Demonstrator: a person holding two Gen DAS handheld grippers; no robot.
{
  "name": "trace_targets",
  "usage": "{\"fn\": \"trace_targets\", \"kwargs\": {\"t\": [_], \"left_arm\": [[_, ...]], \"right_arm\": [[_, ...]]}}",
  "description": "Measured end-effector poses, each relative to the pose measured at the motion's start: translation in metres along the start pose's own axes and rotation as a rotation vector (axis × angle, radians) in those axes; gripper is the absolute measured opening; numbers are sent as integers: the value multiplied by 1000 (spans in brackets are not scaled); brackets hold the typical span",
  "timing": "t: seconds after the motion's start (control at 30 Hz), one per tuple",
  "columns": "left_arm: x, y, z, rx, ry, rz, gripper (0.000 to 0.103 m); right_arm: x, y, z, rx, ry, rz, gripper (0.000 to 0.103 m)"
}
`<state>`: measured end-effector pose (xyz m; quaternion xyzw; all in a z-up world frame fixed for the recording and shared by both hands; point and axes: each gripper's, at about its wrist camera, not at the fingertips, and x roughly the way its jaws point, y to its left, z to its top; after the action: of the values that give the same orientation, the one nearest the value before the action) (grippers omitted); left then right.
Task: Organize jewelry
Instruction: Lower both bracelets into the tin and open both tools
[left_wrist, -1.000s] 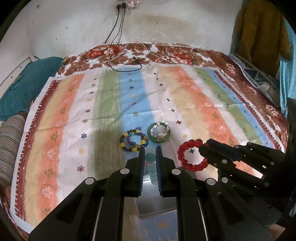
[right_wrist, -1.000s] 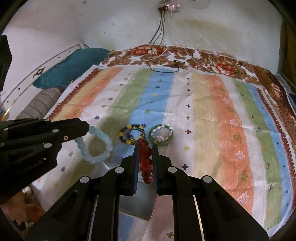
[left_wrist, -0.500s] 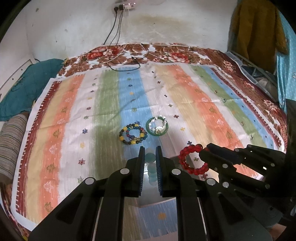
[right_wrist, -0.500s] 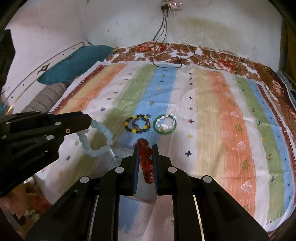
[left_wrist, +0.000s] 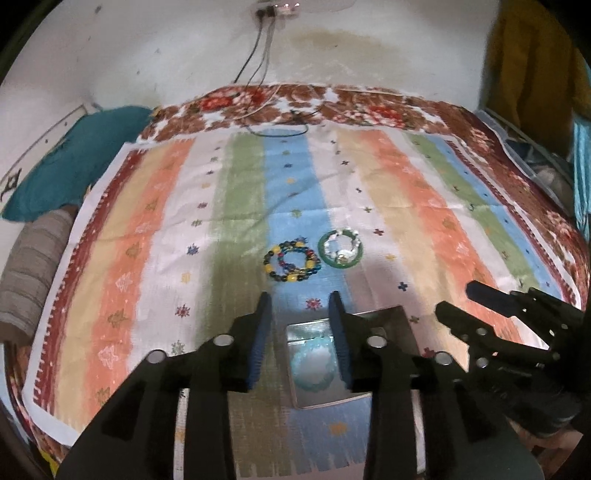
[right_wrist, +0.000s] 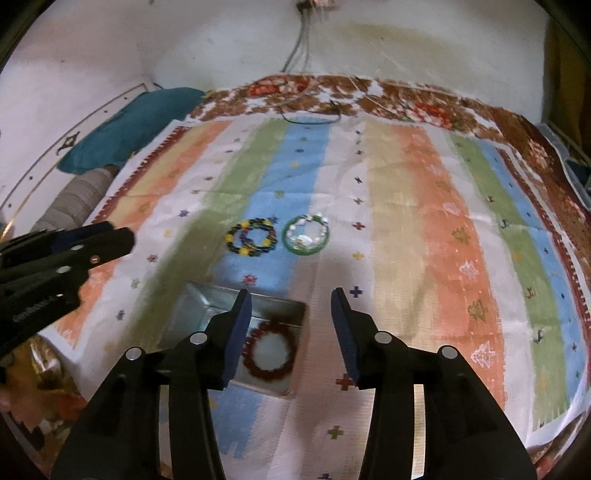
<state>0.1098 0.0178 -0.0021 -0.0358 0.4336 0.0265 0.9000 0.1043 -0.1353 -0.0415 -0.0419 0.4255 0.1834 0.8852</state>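
Observation:
A pale blue bead bracelet (left_wrist: 314, 365) lies in a metal tin (left_wrist: 391, 314) on the striped cloth. My left gripper (left_wrist: 299, 306) hangs over it, jaws opening, pads touching nothing. A red bead bracelet (right_wrist: 269, 354) lies in the same tin (right_wrist: 207, 299) under my right gripper (right_wrist: 291, 306), whose jaws are opening too and hold nothing. Beyond the tin rest a multicoloured bead bracelet (left_wrist: 291, 260) (right_wrist: 251, 236) and a green bangle (left_wrist: 340, 248) (right_wrist: 306, 234) with white beads inside it. The right gripper (left_wrist: 454, 301) and the left gripper (right_wrist: 125, 236) each show in the other's view.
The striped cloth (left_wrist: 406, 206) covers a bed with a floral blanket (left_wrist: 369, 110). A teal pillow (left_wrist: 74, 162) and a striped bolster (left_wrist: 33, 266) lie at the left. Cables (left_wrist: 280, 122) trail from the wall socket. A yellow garment (left_wrist: 528, 55) hangs at the right.
Both grippers have opened and let go. The pale blue bracelet and the red bracelet, held above the tin before, now lie inside it.

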Motion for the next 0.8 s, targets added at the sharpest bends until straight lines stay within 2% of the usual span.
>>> {"fn": "trace_targets", "kwargs": {"t": [0.27,0.43,0.53,0.63,0.8], "left_arm": [[19,17,6,-97,60,-33,55],[31,19,11,-122,89,-56,60],[37,18,14,-110,95,-39,63],[45,18,19,-103,106,-26,65],[58,29,26,-145,129,-36,65]], "right_arm": [[16,-9,12,26,30,-6,60],[19,-14,19,41,28,-11,70],[24,-20,24,62,32,-13,73],[31,-25,29,76,44,-18,74],[40,-26,34,75,59,-25,74]]}}
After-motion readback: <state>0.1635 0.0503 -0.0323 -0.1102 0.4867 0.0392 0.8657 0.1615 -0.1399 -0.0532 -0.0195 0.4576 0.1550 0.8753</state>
